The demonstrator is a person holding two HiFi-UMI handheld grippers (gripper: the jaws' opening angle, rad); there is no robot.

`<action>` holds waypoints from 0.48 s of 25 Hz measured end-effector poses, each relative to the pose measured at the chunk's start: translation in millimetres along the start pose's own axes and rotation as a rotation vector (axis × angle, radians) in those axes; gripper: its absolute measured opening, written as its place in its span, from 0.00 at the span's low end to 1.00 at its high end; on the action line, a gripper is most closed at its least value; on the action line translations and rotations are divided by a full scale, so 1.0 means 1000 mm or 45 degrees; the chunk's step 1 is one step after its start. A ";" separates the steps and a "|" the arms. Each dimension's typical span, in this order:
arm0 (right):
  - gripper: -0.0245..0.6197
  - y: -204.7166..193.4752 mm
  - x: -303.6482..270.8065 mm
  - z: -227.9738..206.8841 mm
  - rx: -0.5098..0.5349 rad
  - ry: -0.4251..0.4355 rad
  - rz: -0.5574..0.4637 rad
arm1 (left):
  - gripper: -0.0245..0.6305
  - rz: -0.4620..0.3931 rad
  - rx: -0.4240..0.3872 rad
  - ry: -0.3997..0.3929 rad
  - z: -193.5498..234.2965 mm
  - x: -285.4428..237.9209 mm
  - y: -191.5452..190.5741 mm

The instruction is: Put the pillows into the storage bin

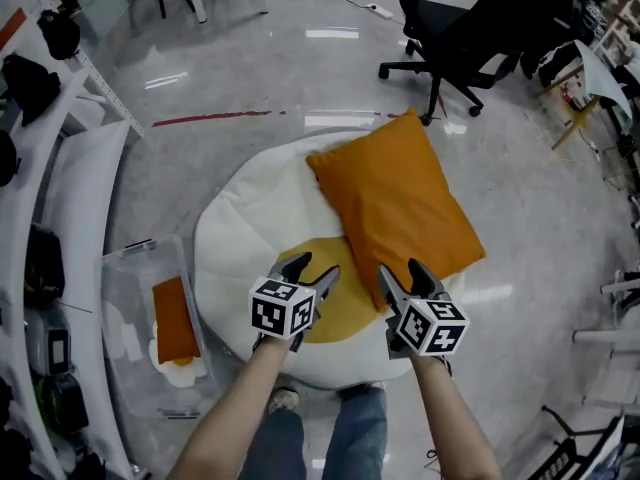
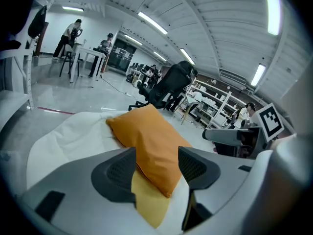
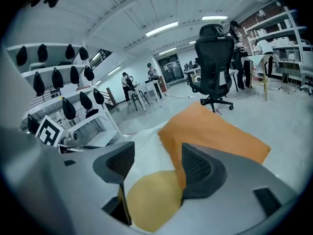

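An orange pillow point(image 1: 395, 200) lies tilted across a big white round pillow with a yellow middle point(image 1: 240, 230), shaped like a fried egg, on the floor. Both grippers hover side by side over its near edge. My left gripper point(image 1: 308, 272) is open above the yellow patch point(image 2: 146, 199), empty. My right gripper point(image 1: 404, 276) is open too, at the orange pillow's point(image 3: 215, 131) near corner, not touching it. A clear storage bin point(image 1: 125, 313) stands on the floor to the left, holding a small orange pillow point(image 1: 174, 318) and a small egg-shaped one point(image 1: 180, 370). The orange pillow point(image 2: 146, 141) fills the left gripper view's centre.
White shelving with dark bags point(image 1: 30, 88) runs along the left. A black office chair point(image 1: 460, 38) stands beyond the pillows. My own legs and a shoe point(image 1: 283, 400) are below the grippers. People stand at desks point(image 2: 73, 33) far off.
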State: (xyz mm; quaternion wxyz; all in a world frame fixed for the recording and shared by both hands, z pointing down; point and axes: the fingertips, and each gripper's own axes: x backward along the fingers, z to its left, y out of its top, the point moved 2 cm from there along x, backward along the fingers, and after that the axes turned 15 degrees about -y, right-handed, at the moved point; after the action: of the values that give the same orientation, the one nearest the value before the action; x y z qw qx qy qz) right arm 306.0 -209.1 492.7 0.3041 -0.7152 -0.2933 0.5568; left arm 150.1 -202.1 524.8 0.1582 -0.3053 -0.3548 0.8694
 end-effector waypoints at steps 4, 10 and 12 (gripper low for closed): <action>0.50 0.022 -0.031 -0.035 0.064 0.061 0.028 | 0.44 -0.057 0.054 0.074 0.006 -0.038 0.015; 0.50 0.051 -0.069 -0.088 0.118 0.127 0.078 | 0.45 -0.113 0.144 0.177 0.006 -0.085 0.031; 0.50 0.061 -0.081 -0.098 0.140 0.150 0.084 | 0.45 -0.124 0.159 0.202 0.008 -0.096 0.035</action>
State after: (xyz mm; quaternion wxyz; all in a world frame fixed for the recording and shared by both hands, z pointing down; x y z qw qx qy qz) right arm 390.0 -320.0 515.7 0.3413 -0.7382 -0.2201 0.5386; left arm 216.2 -278.2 544.7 0.2466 -0.3450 -0.3009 0.8542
